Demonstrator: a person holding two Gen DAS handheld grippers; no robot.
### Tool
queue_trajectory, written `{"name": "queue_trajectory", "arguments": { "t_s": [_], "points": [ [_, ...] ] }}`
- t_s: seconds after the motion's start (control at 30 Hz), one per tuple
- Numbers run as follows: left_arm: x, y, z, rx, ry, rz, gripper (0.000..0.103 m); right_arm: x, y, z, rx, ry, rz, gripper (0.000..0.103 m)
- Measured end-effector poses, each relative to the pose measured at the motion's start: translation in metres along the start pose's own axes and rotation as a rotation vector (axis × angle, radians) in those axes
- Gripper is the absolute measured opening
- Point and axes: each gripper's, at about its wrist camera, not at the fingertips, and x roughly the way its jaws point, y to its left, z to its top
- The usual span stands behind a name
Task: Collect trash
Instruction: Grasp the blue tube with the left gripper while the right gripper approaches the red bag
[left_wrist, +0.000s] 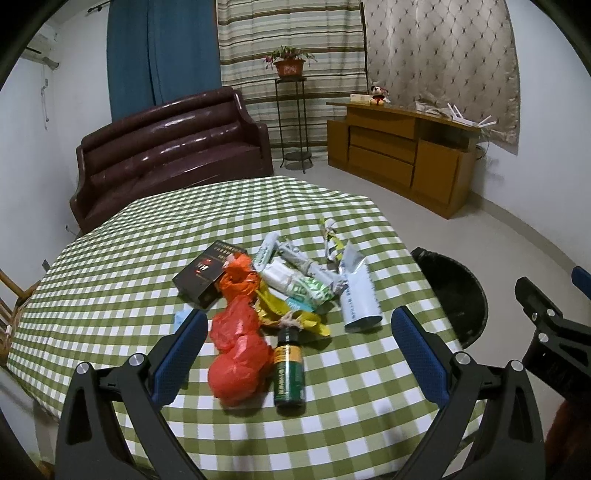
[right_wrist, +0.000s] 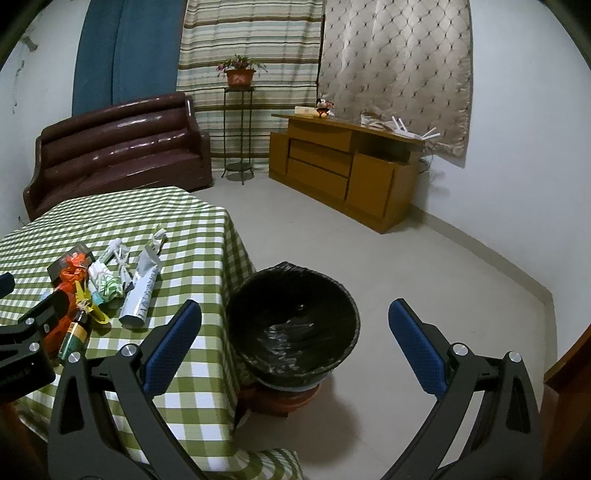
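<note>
Worktop (left_wrist: 110, 266): covered in green-and-white checked cloth, carrying the trash.
Bin (right_wrist: 295, 314): black-lined, on the floor just beside the worktop's edge.
Left hand-held gripper (left_wrist: 299, 336): jaws spread wide, holding nothing, over the near end of the pile.
Right hand-held gripper (right_wrist: 295, 325): jaws spread wide, holding nothing, above the bin.
Trash pile (left_wrist: 280, 280): mid-worktop; crumpled wrappers, black box (left_wrist: 207, 275).
Red bag (left_wrist: 236, 354): nearest, touching the green bottle (left_wrist: 289, 369) lying beside it.

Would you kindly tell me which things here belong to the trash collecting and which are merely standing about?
For the job:
crumpled red plastic bag
small green bottle
black cardboard box
rolled pale-blue paper
black-lined waste bin

Just about:
brown leather sofa
potted plant
wooden cabinet
</note>
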Motion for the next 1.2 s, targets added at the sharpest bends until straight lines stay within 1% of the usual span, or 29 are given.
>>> {"name": "queue_trajectory", "arguments": {
  "t_s": [0.2, 0.33, 0.63, 0.7, 0.73, 0.77, 0.9, 1.1, 1.13, 1.2],
  "points": [
    [0.004, 0.02, -0.004, -0.014, 0.018, 0.026, 0.097, 0.0, 0.012, 0.003, -0.011, 0.0, 0.023, 0.099],
    [0.01, 0.041, -0.009, -0.044, 0.045, 0.053, 0.097, 0.004, 0.024, 0.006, -0.032, 0.008, 0.045, 0.098],
    [0.019, 0.079, -0.02, -0.067, 0.079, 0.099, 0.097, 0.009, 0.061, 0.008, -0.086, 0.027, 0.098, 0.097],
    [0.021, 0.086, -0.023, -0.069, 0.089, 0.104, 0.097, 0.011, 0.068, 0.009, -0.091, 0.032, 0.107, 0.096],
    [0.022, 0.09, -0.025, -0.07, 0.091, 0.108, 0.097, 0.013, 0.071, 0.009, -0.094, 0.037, 0.112, 0.092],
    [0.023, 0.094, -0.026, -0.071, 0.093, 0.112, 0.097, 0.014, 0.075, 0.009, -0.096, 0.043, 0.12, 0.091],
    [0.027, 0.105, -0.03, -0.071, 0.105, 0.114, 0.097, 0.017, 0.091, 0.01, -0.11, 0.056, 0.144, 0.091],
    [0.041, 0.114, -0.034, -0.064, 0.136, 0.095, 0.096, 0.019, 0.111, 0.012, -0.131, 0.06, 0.158, 0.091],
    [0.043, 0.115, -0.034, -0.057, 0.139, 0.09, 0.094, 0.019, 0.114, 0.012, -0.135, 0.061, 0.161, 0.091],
    [0.047, 0.116, -0.036, -0.043, 0.143, 0.084, 0.082, 0.021, 0.12, 0.012, -0.142, 0.065, 0.164, 0.091]
  ]
}}
